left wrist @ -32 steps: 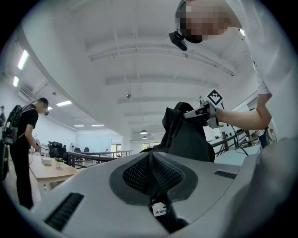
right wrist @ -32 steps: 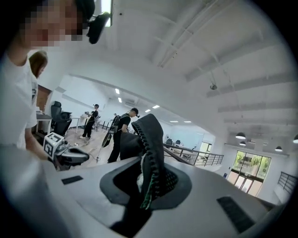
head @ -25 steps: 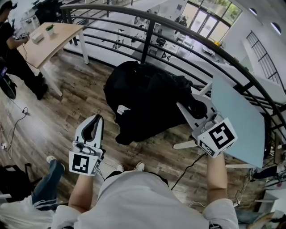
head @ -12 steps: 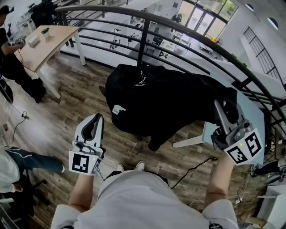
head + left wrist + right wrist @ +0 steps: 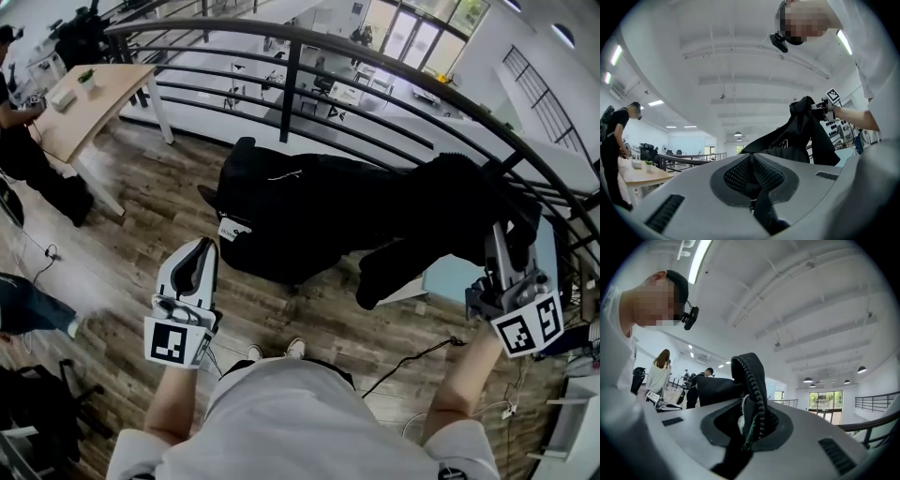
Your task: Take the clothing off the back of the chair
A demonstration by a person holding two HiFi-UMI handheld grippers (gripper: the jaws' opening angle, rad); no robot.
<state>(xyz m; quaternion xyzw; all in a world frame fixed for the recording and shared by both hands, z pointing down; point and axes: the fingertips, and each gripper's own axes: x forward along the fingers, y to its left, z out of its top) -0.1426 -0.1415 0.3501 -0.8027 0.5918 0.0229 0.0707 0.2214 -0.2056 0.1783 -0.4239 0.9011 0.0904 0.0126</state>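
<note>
A black jacket (image 5: pixel 328 216) hangs stretched out in front of the railing, from my left gripper (image 5: pixel 202 251) across to my right gripper (image 5: pixel 499 242). The right gripper is raised at the right edge and shut on a fold with a zipper edge (image 5: pixel 757 394), which sticks up between its pads. My left gripper, lower on the left, is shut on a strip of the same jacket (image 5: pixel 801 136), and black cloth hangs from its closed pads (image 5: pixel 764 176). I cannot make out the chair behind the jacket.
A black metal railing (image 5: pixel 375 56) curves across behind the jacket. A light-blue tabletop (image 5: pixel 450 277) with white legs stands on the right. A wooden table (image 5: pixel 84 103) and a standing person (image 5: pixel 28 150) are far left. A cable (image 5: pixel 412 361) lies on the wooden floor.
My right gripper has swung right and upward with the jacket, pulling it out into a long span. The left gripper has stayed almost still. Someone at lower left has walked on.
</note>
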